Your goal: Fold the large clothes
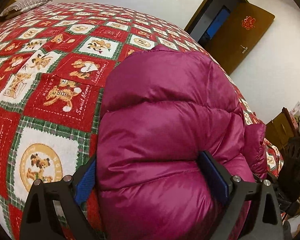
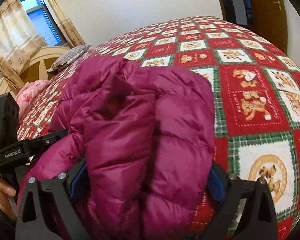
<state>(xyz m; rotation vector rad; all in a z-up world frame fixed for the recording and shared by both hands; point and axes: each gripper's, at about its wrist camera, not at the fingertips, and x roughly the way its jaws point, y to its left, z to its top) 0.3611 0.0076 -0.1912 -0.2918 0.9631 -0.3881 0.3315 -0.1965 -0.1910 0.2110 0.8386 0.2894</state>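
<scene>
Puffy magenta down jacket (image 1: 166, 124), glossy and quilted in fat ridges, bunched in a folded heap on the bed's red teddy-bear quilt (image 1: 56, 76). Looks like mid-fold, pressing or letting go. Left gripper (image 1: 152, 178) jaws spread wide around the bulk, apparently released; right gripper (image 2: 148, 178) likewise straddling, grip hard to judge. Next: draw clear without dragging slippery fabric.

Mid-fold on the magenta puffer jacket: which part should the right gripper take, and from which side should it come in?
Probably the near folded edge of the puffer jacket, coming from the bed's near side. There the padded layers stack into thick rolls that already sit between the right gripper's wide blue pads. The slick, puffy shell would likely slip from a shallow pinch, so bite deep across a quilted seam. The bedspread lies flat beneath.
</scene>
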